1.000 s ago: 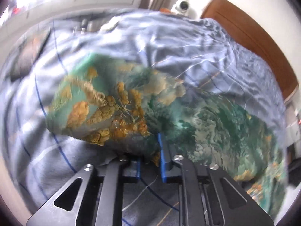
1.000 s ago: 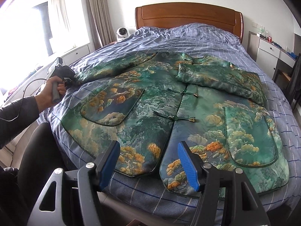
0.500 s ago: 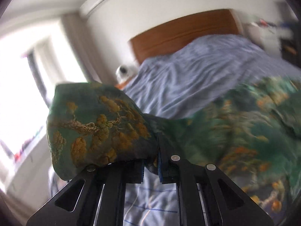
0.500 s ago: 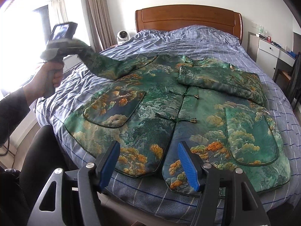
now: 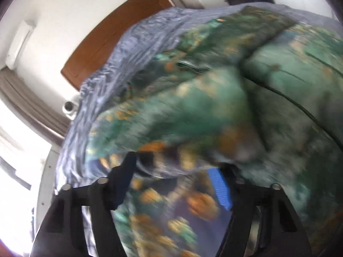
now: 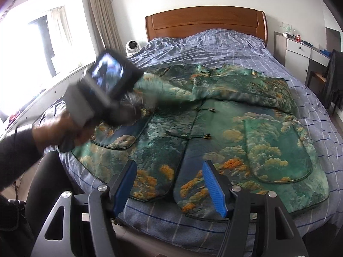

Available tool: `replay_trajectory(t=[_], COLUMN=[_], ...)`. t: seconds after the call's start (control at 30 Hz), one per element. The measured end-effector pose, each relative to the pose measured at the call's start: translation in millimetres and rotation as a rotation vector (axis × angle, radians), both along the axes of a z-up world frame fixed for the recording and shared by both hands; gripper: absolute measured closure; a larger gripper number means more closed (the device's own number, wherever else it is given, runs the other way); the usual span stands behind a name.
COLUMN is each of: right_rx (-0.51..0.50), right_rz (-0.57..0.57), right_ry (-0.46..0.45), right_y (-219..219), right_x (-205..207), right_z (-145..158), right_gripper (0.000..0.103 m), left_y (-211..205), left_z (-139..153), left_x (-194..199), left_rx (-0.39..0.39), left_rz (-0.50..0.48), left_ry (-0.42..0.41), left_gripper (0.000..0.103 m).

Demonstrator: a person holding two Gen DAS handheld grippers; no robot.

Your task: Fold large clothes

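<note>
A large green jacket (image 6: 214,128) with gold cloud patterns lies face up on the bed, front fastened. Its right sleeve (image 6: 246,87) is folded across the chest. A hand holds my left gripper (image 6: 133,105) over the jacket's left chest, with the left sleeve (image 6: 167,90) trailing from it. In the blurred left wrist view my left gripper (image 5: 172,165) has its jaws opening, wide apart, and the sleeve (image 5: 182,111) lies loose just ahead of and between them. My right gripper (image 6: 169,169) hovers open over the jacket's hem at the foot of the bed, holding nothing.
The bed (image 6: 214,42) has a blue checked cover and a wooden headboard (image 6: 203,23). A white fan (image 6: 131,46) stands beside it on the left near the window. A white dresser (image 6: 300,49) and a dark chair with clothing (image 6: 332,81) stand on the right.
The left gripper lifted the left sleeve from the bed's left side and swung it over the jacket, rolling as it went. Its jaws went from shut on the sleeve to wide apart. The right gripper stayed still.
</note>
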State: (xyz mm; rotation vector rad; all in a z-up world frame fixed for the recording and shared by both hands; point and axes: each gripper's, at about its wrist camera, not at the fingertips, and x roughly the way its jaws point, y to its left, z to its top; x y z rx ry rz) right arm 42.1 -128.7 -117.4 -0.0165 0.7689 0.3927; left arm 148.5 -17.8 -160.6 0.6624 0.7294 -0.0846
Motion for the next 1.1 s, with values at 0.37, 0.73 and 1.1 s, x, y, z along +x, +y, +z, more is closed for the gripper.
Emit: replay_trajectory(t=[0.37, 0.73, 1.1], right_rx=[0.202, 0.484, 0.595], right_rz=[0.016, -0.061, -0.125], right_ry=[0.159, 0.416, 0.529], right_y=[-19.0, 0.5, -2.4], right_x=[107.7, 184.9, 202.1], right_z=[10.7, -31.5, -53.2], right_gripper=[0.037, 0.037, 0.037], left_y=[60.2, 115.2, 163.2], left_z=[27.0, 6.6, 1.0], left_x=[-58.6, -79.8, -84.2], left_rx=[-0.326, -0.442, -0.529], left_rz=[0.208, 0.395, 0.544], left_ry=[-0.005, -0.093, -0.173], left_gripper=[0.016, 0.015, 0.015])
